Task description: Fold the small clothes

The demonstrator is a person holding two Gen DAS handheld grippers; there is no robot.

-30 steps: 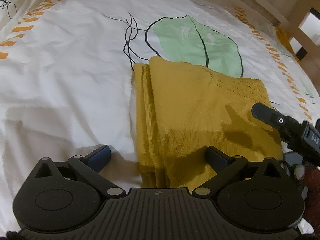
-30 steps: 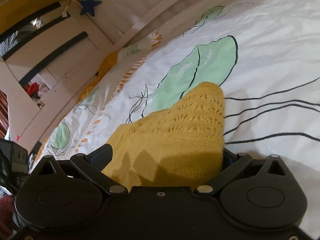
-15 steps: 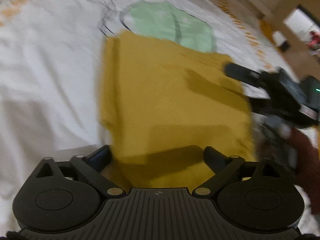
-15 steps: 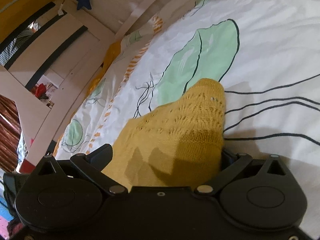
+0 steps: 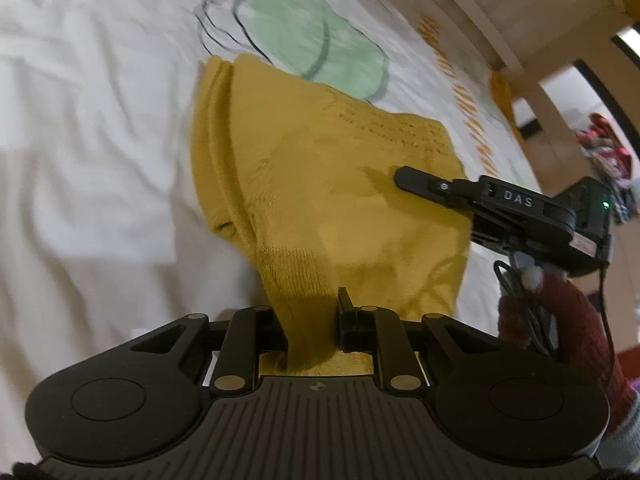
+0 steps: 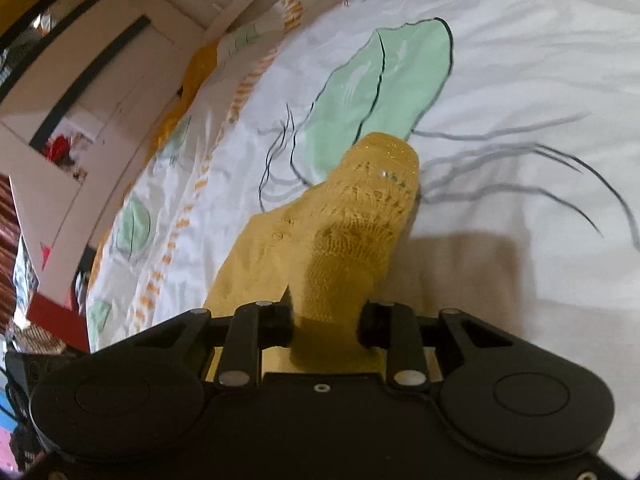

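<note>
While the yellow knit garment [image 5: 320, 184] lay folded on the white bedsheet [image 5: 88, 128], just below the sheet's green leaf print [image 5: 316, 40], both grippers were closing on it. The left gripper [image 5: 310, 320] had narrowed onto a bunched near edge of the knit, cloth pinched between its jaws. The right gripper [image 6: 326, 320] squeezed the garment's lacy corner, pulled up off the sheet beside that same leaf print, a dark red sleeve [image 5: 560, 320] behind it.

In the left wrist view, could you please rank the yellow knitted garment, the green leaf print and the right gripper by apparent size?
1. yellow knitted garment
2. green leaf print
3. right gripper; it is nearer the camera, so its rank against the leaf is unsure.
</note>
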